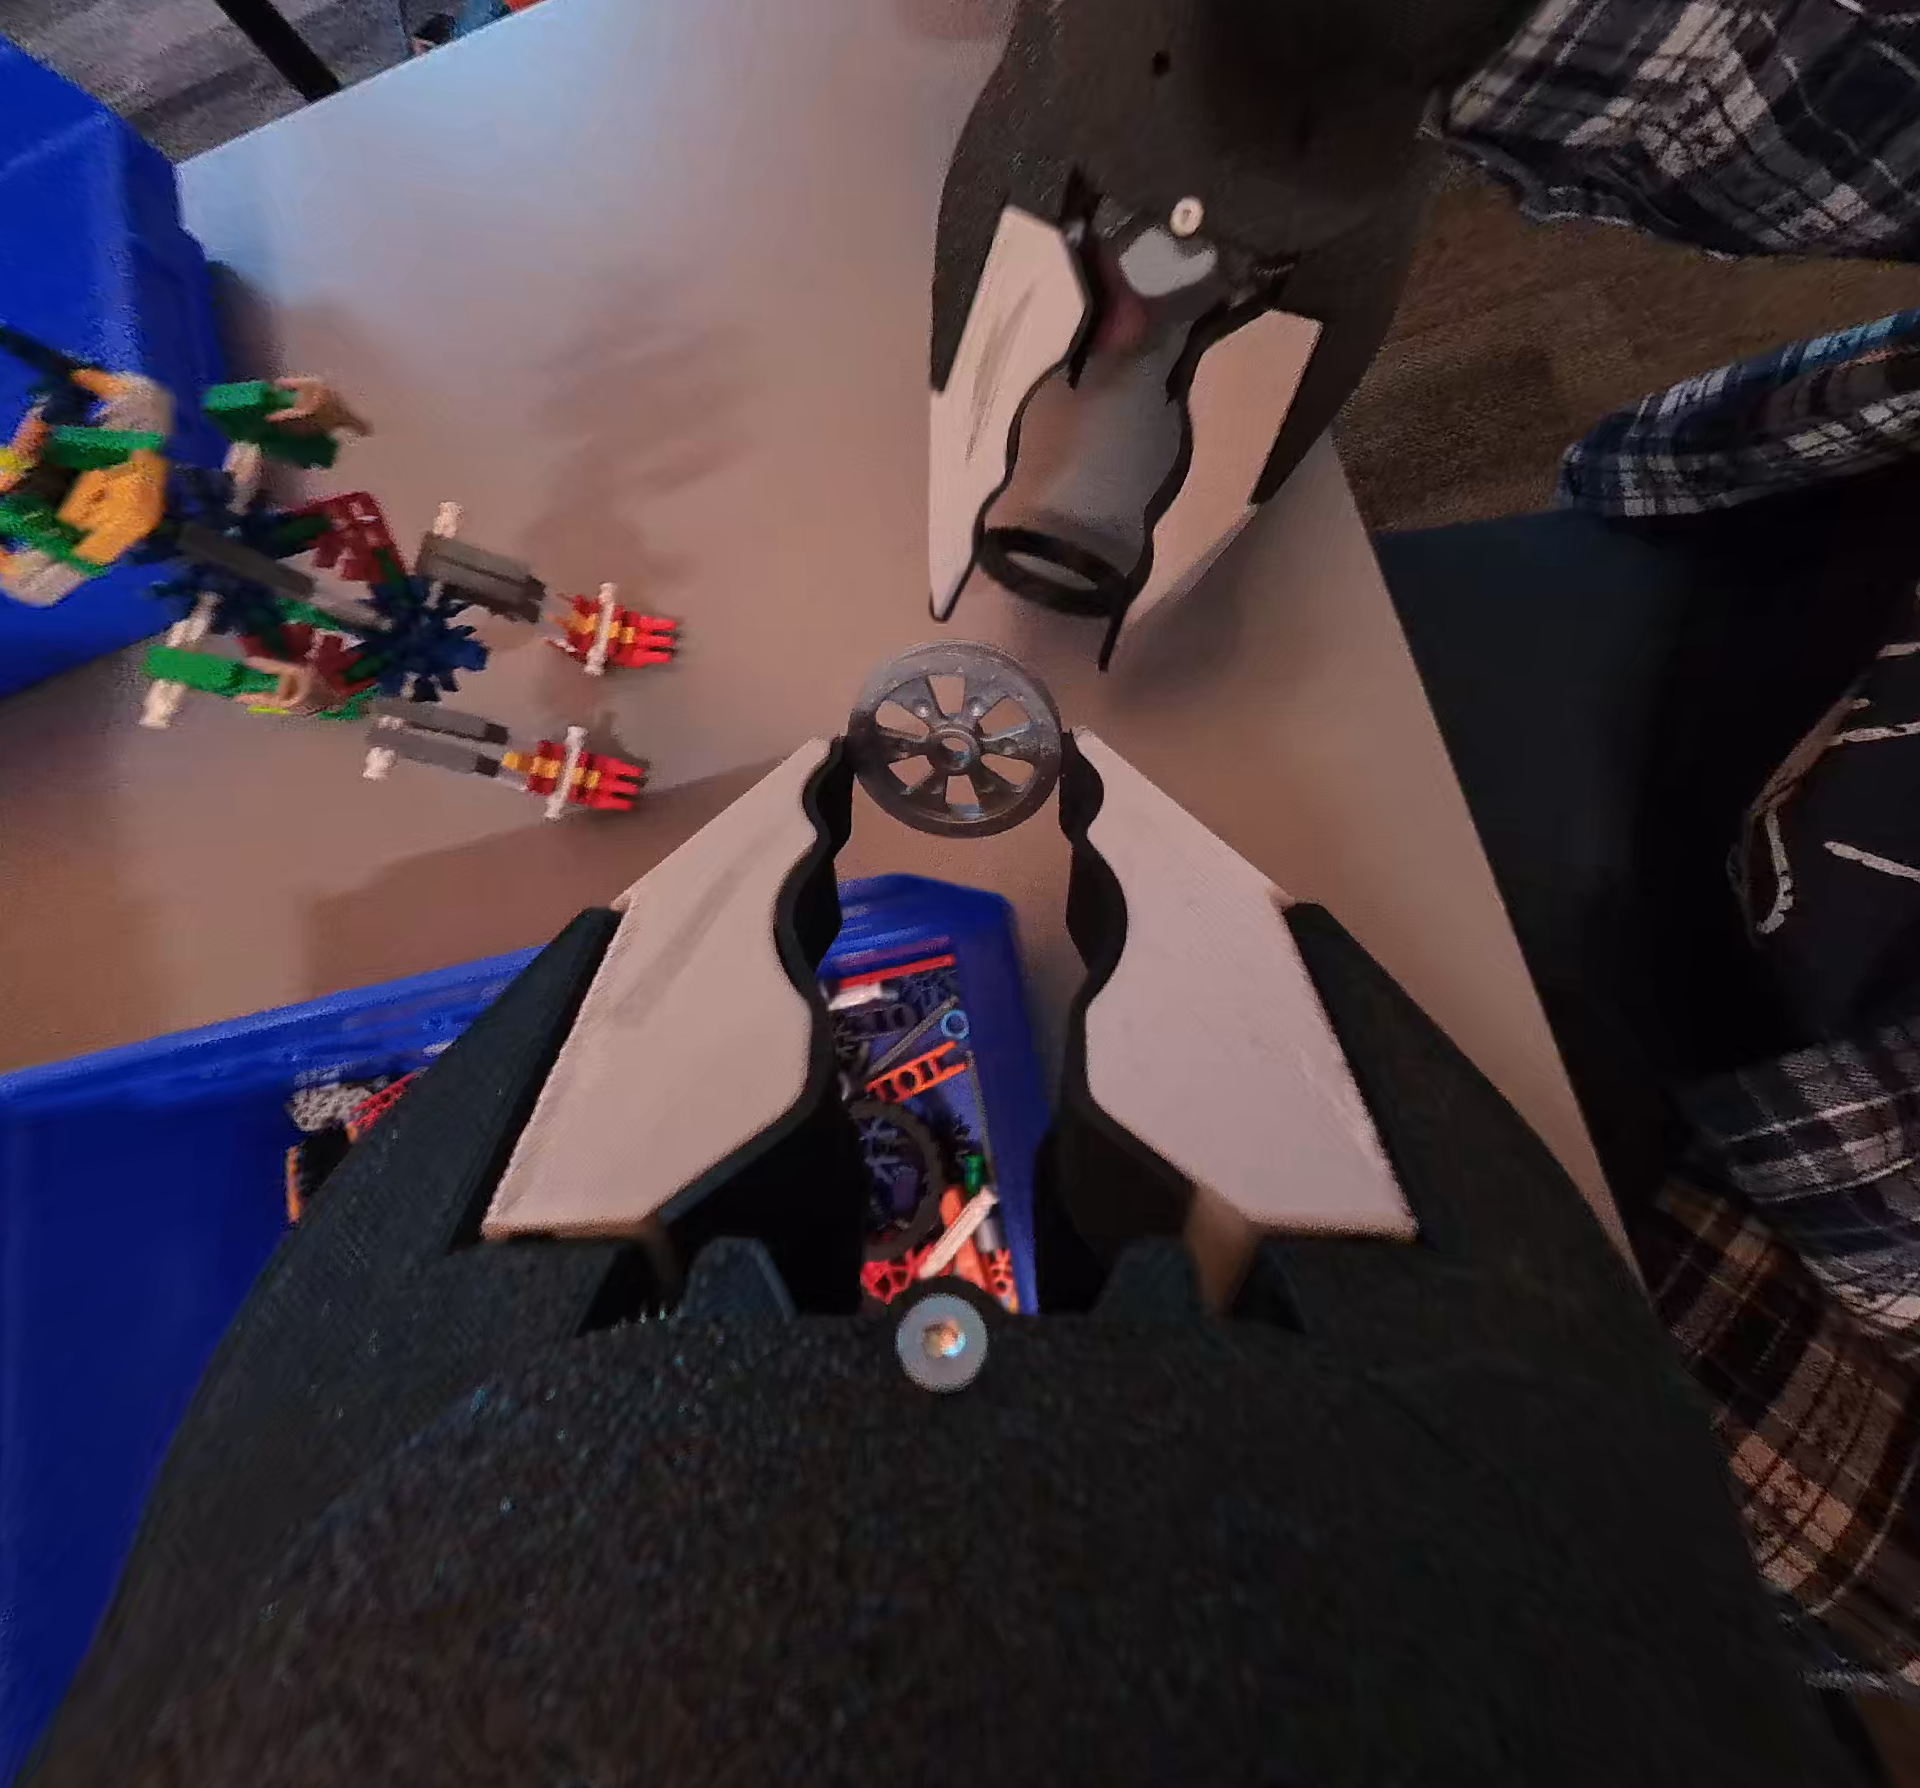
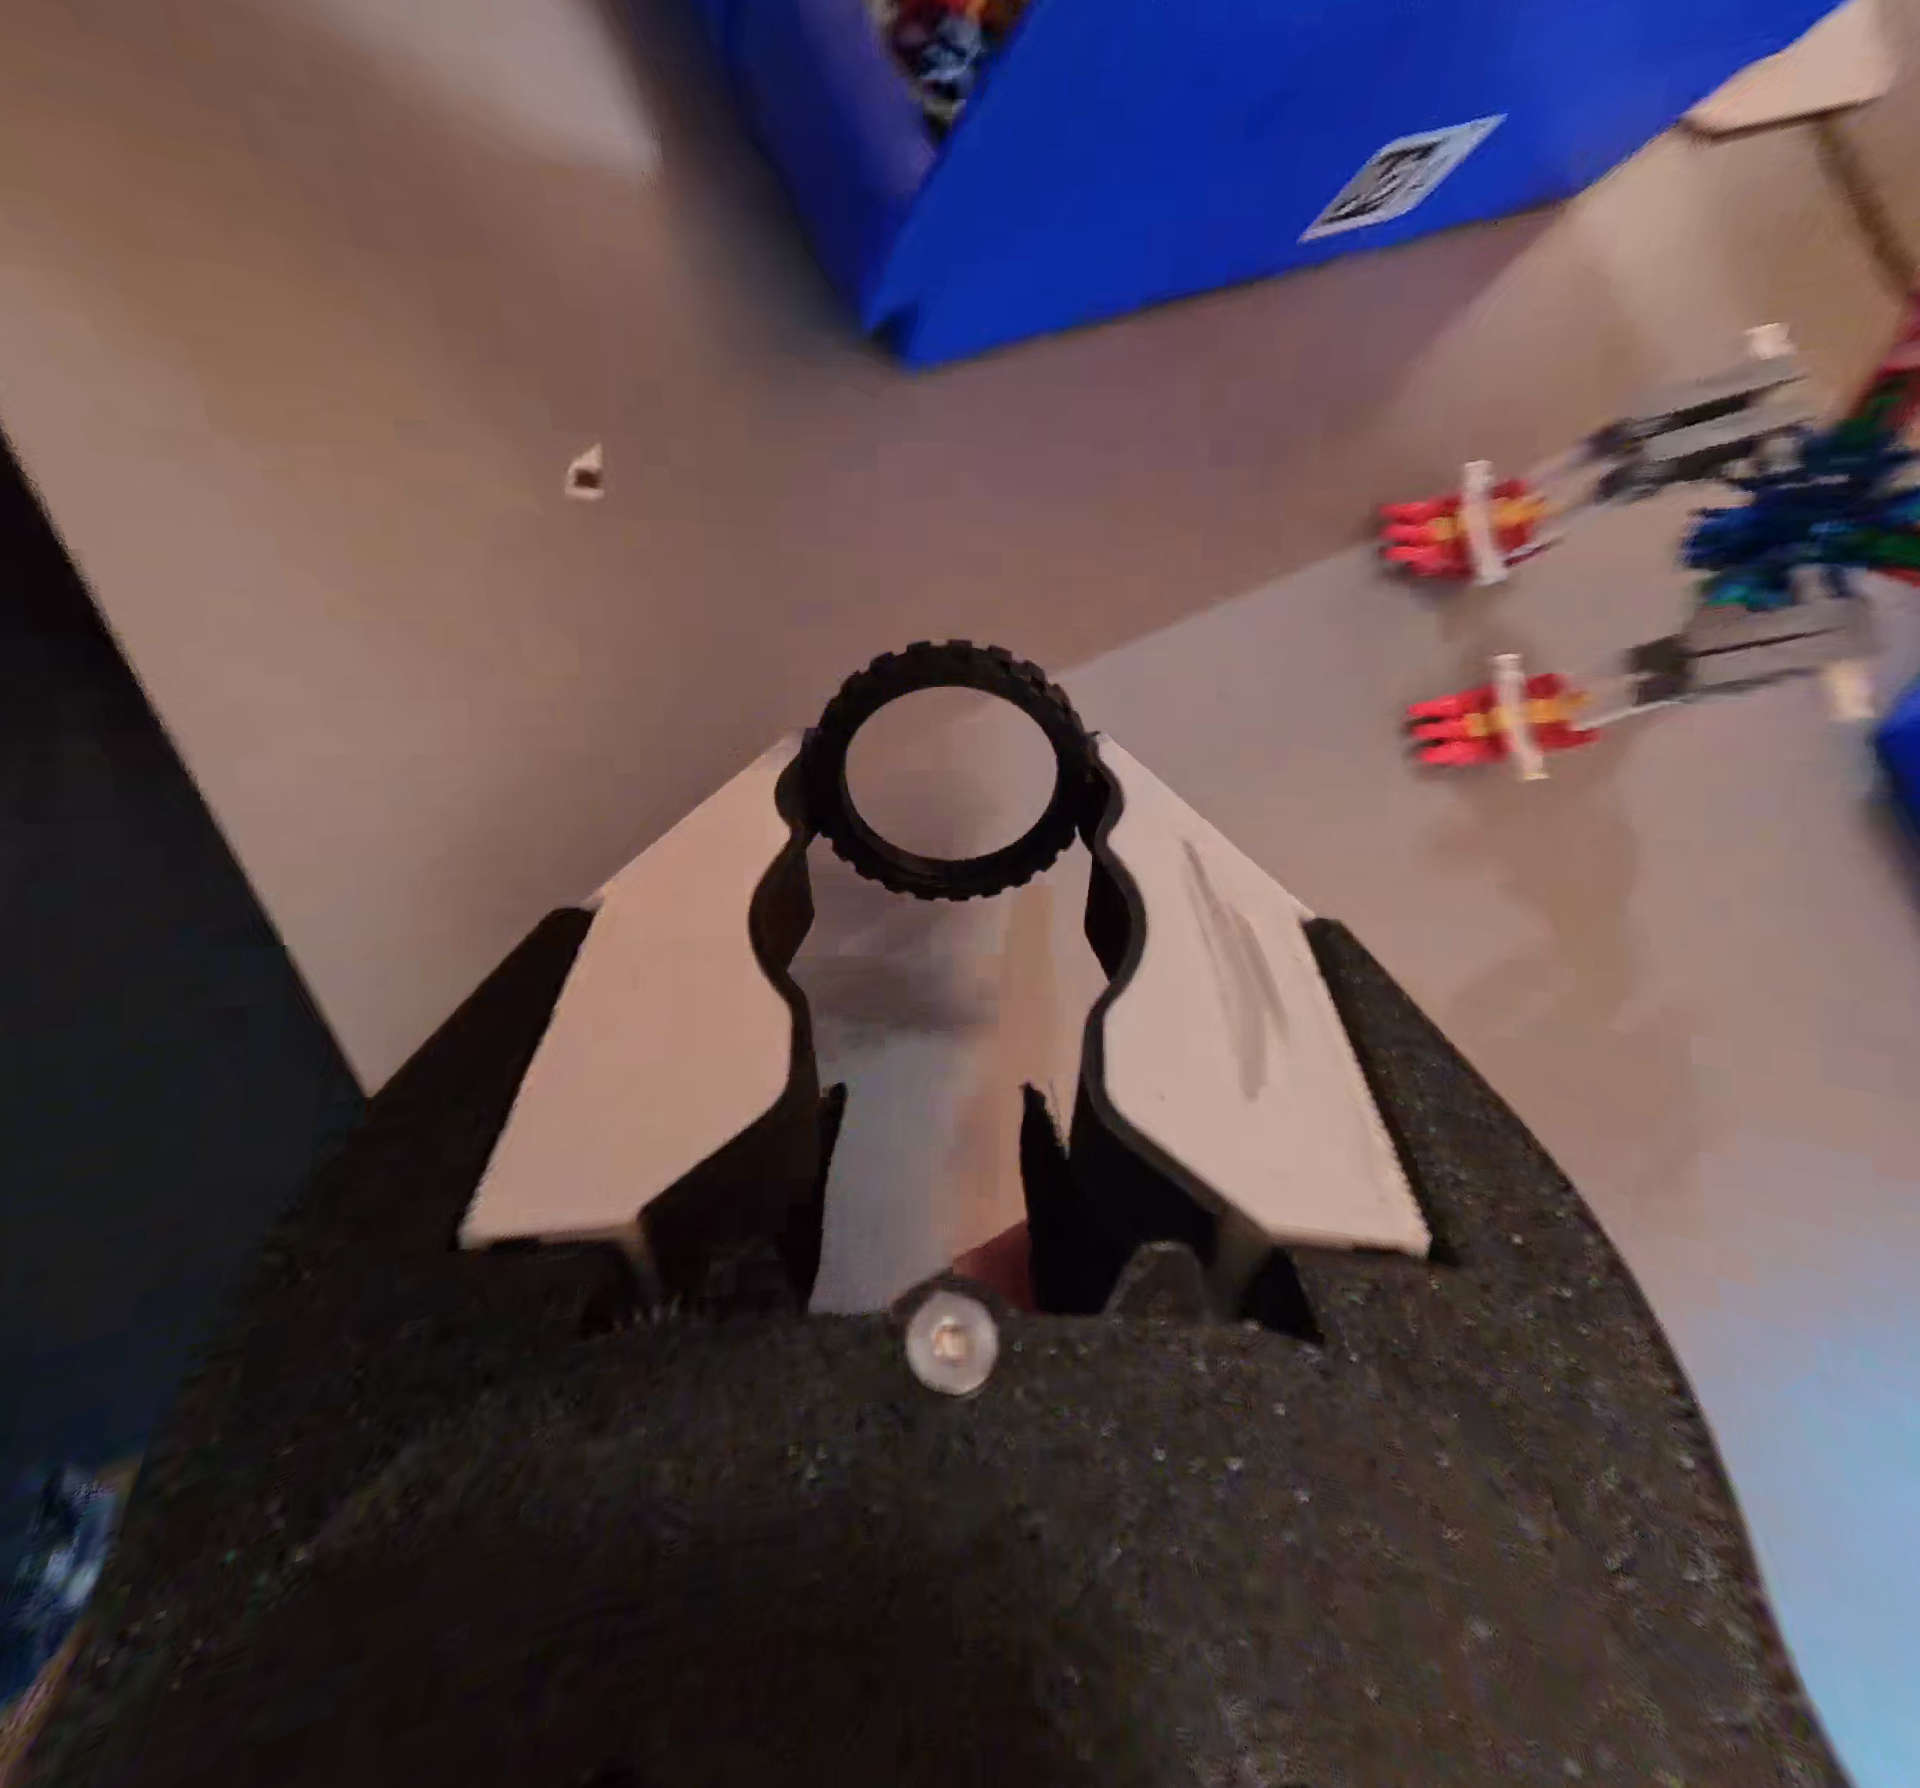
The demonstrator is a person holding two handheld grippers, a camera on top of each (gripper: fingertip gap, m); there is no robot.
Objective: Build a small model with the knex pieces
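Observation:
My left gripper [image 1: 954, 751] is shut on a grey spoked wheel hub [image 1: 954, 739] and holds it by the rim above the table. My right gripper [image 2: 951, 782] is shut on a black ridged rubber tyre ring [image 2: 951, 780], its opening facing the camera. In the left wrist view the right gripper [image 1: 1049, 616] hangs just beyond the hub with the tyre [image 1: 1049, 572] at its tips, a short gap apart. A colourful rod-and-connector toy model [image 1: 343, 616] lies on the table to the left; its red ends show in the right wrist view [image 2: 1475, 523].
A blue bin [image 1: 166, 1167] with several loose toy parts sits below my left gripper. Another blue bin [image 2: 1247, 97] stands at the table's far side. A small white piece [image 2: 585, 473] lies on the table. A person in a plaid shirt [image 1: 1714, 55] stands at the table's right edge. My hands' fingertips stand some 11 cm from each other.

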